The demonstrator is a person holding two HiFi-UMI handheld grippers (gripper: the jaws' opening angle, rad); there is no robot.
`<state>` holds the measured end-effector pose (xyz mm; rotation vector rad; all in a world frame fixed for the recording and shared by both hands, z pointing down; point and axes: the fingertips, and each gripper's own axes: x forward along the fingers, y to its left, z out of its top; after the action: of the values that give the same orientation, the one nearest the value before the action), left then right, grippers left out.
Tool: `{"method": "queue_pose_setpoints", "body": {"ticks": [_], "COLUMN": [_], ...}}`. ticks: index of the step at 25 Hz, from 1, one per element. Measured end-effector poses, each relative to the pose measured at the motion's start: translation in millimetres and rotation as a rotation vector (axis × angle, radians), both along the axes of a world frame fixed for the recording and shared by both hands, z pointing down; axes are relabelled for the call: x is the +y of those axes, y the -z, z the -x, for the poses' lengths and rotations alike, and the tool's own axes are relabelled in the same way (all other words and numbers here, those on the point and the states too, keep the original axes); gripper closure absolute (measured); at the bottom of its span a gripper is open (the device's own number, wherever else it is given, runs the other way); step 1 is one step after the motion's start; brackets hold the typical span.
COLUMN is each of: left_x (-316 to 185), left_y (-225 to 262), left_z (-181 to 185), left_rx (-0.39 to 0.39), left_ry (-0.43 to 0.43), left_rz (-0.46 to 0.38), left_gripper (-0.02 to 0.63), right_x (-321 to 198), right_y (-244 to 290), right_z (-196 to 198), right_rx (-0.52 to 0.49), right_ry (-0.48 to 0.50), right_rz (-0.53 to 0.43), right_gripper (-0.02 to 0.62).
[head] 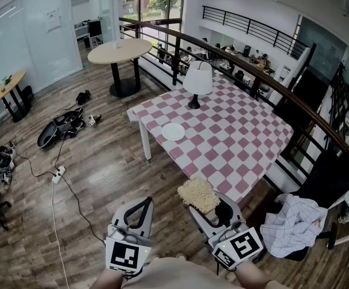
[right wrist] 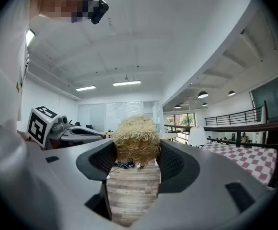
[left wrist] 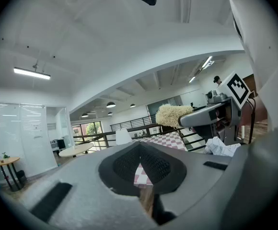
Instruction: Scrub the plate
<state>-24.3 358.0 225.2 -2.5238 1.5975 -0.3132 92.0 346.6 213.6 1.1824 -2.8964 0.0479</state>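
**Checked table ahead, plate waiting, scrubber already gripped**

Wood-plank flooring fills the near part of the head view, and the table [head: 247, 143] under its pink-and-white checked cloth stands well ahead of the person. The plate [head: 174, 131] lies flat on the cloth, close to the table's edge that faces the open floor and nearer its left corner than its near one. A white lamp [head: 197, 80] stands farther in, apart from the plate.

The right gripper [head: 209, 205] has its jaws pressed on a straw-coloured fibrous scrubber [right wrist: 135, 139], which bulges out above the pads. The left gripper [left wrist: 140, 145] has its jaw tips together with nothing between them; only the cloth shows through the gap below. Both grippers hang over the floor, well short of the table.

The plate looks small, shallow, stiff and smooth, so it will probably slide on the cloth once it is rubbed. Its material cannot be told from here, so it is safest treated as breakable. The sensible hold is the rim on the side nearest the table's edge, pinched lightly by the left gripper. The scrubber seems light and springy; it should give under pressure and need only a moderate squeeze.
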Motion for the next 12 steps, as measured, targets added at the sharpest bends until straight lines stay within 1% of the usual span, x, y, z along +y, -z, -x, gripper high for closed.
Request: {"method": "queue_pose_setpoints", "body": {"ticks": [3,6,12], "left_x": [0.1,0.9,9.3], "left_y": [6.4,10.7,9.1], "left_z": [-2.6,-7.3,-16.3], "left_rx": [-0.015,-0.008,-0.008], "left_ry": [0.015,0.01,0.002], "left_rz": [-0.02,-0.035,-0.022], "left_gripper": [0.592,0.592,0.592], "right_x": [-0.1,1.5,10.1], "right_y": [-0.8,-0.5,-0.5], "right_z": [-2.2,-3.5,-9.7], "right_rx": [0.002,0.001,0.006], "right_ry": [0.0,0.002,0.01], "right_rz": [-0.003,-0.002,0.01], "right_gripper": [0.339,0.339,0.339]}}
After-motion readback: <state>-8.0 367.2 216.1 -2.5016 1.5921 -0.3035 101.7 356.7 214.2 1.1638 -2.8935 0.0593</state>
